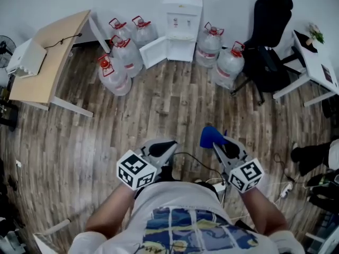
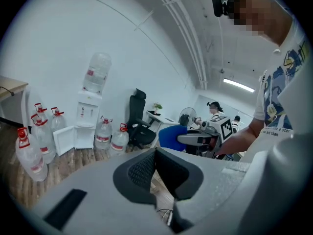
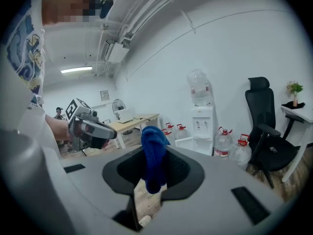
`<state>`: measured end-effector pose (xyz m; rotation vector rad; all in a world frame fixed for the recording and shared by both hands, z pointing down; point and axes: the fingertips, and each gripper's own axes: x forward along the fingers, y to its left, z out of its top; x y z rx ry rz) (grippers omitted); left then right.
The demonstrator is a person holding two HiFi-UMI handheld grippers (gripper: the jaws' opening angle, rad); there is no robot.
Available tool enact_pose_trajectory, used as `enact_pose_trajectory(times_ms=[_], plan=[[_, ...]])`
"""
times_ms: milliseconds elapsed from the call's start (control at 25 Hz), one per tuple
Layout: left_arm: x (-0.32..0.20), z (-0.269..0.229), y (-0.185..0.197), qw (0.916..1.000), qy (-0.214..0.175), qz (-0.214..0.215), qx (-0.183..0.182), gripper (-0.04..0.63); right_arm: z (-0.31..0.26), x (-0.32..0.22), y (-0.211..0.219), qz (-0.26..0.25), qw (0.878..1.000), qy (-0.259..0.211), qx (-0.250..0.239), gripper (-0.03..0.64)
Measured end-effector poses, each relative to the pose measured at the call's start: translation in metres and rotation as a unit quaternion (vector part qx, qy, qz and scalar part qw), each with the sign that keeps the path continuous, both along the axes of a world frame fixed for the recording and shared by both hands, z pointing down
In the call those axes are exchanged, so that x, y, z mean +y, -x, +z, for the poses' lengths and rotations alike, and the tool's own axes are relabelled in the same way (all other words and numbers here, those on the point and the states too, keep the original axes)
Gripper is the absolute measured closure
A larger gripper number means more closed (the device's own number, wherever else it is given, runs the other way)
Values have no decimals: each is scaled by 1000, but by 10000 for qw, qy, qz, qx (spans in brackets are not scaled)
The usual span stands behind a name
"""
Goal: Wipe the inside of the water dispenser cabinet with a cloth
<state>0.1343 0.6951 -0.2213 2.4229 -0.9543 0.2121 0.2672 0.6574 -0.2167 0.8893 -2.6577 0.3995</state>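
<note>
1. My right tool (image 1: pixel 218 146) is clenched on the blue cloth (image 3: pixel 153 156). The cloth is bunched between the jaws, with a loose lobe above them and a tail hanging below.
2. My left tool (image 1: pixel 161 149) is clenched on nothing, its jaws pressed together.
3. Both tools hang low in front of me over the wooden floor (image 1: pixel 175 105), well apart from the water dispenser (image 1: pixel 183 20) at the far wall.
4. The dispenser is white, with an upturned bottle on top. Its lower cabinet (image 1: pixel 180 49) stands open, and the door (image 1: pixel 154 52) is swung out to the left. The inside shows too small from here for me to judge its state.
5. The grip takes only a fold, so I judge that a hard rub against the cabinet wall could drag the cloth out of the jaws.
6. Water bottles (image 1: pixel 115 74) crowd both sides of the dispenser. A wide reach with the left tool could knock one over or push the door shut.
</note>
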Motion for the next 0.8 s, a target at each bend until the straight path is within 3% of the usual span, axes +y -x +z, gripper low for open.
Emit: enact_pose_trajectory(times_ms=[320, 560, 800], plan=[[-67, 6, 88, 9998, -38, 194, -59, 592, -7, -64, 78, 262, 9996, -56, 113, 532], [-118, 18, 94, 9997, 24, 260, -30, 592, 0, -112, 94, 220, 9997, -24, 121, 532], [-196, 23, 96, 9996, 79, 207, -156, 592, 17, -196, 103, 83, 9999, -26, 70, 532]])
